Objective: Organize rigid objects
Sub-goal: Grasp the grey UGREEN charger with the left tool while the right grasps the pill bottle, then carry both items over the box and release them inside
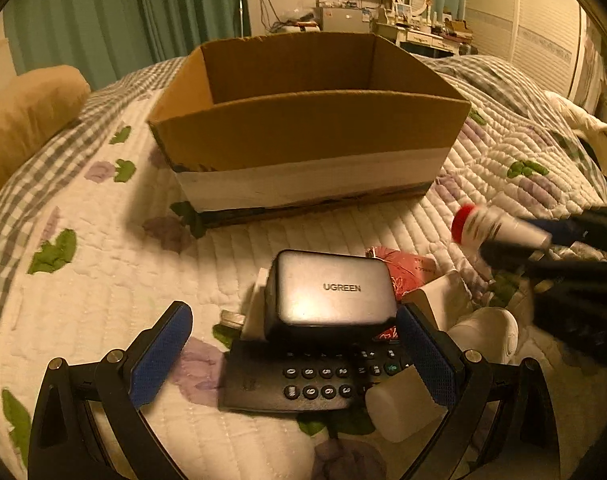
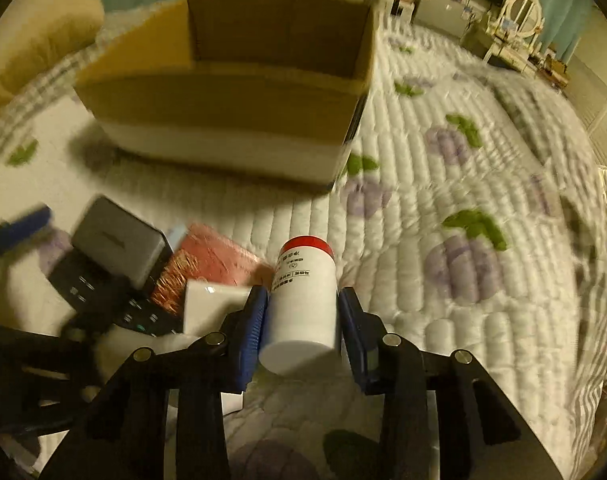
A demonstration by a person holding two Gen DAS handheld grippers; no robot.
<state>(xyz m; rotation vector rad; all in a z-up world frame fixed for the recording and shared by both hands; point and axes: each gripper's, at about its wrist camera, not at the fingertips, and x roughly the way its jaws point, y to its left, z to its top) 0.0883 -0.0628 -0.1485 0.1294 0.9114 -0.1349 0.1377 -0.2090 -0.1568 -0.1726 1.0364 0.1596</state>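
Note:
An open cardboard box stands on the quilted bed; it also shows in the right wrist view. My left gripper is open around a grey UGREEN charger that lies on a black remote. My right gripper is shut on a white bottle with a red cap, held above the quilt. That bottle shows blurred in the left wrist view. The charger and the remote lie at the left of the right wrist view.
A red packet, a small white box and white bottles lie in the pile by the remote. A tan pillow lies at the left. A dresser with a mirror stands behind the bed.

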